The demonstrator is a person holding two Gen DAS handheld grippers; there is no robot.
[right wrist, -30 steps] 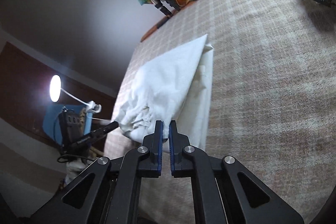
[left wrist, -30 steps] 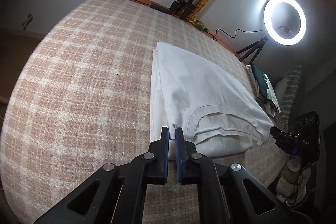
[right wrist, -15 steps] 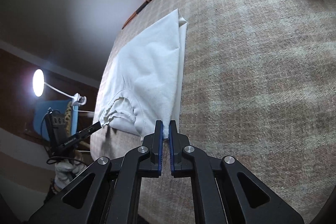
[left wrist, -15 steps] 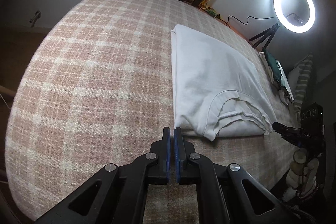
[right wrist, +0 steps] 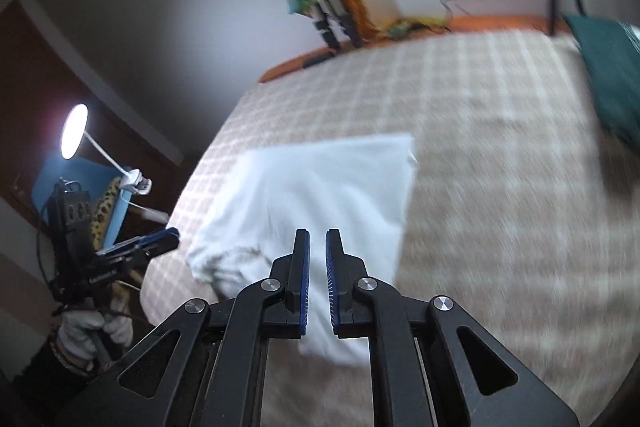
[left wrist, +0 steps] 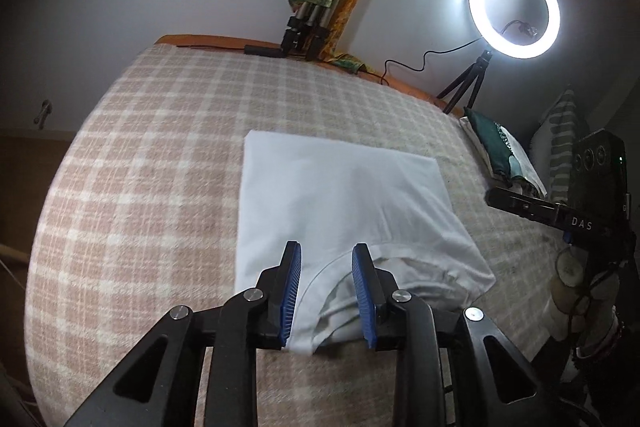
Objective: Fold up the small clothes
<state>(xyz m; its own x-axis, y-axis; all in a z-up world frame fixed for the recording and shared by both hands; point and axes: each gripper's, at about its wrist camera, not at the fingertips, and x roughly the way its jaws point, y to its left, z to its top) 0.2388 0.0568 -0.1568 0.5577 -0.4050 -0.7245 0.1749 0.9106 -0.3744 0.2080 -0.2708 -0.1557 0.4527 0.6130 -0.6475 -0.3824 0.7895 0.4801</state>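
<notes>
A white T-shirt [left wrist: 340, 203] lies folded flat in a rectangle on the checked bed cover [left wrist: 140, 187], collar end towards me. My left gripper [left wrist: 326, 259] is open and empty, just above the shirt's near collar edge. My right gripper [right wrist: 318, 247] is open a little and empty, above the shirt's [right wrist: 320, 187] near edge. The left gripper also shows at the left of the right wrist view [right wrist: 136, 247]. The right gripper shows at the right of the left wrist view [left wrist: 532, 207].
A lit ring light [left wrist: 514, 13] on a small tripod stands at the bed's far right. Folded tripods with a coloured cloth [left wrist: 320, 7] lean on the wall. A green cushion [left wrist: 496, 147] lies at the right edge. A desk lamp [right wrist: 74, 131] glows left.
Both grippers let go of the shirt's near corners and opened. The shirt now lies flat on the bed. Both grippers have lifted and drawn back slightly.
</notes>
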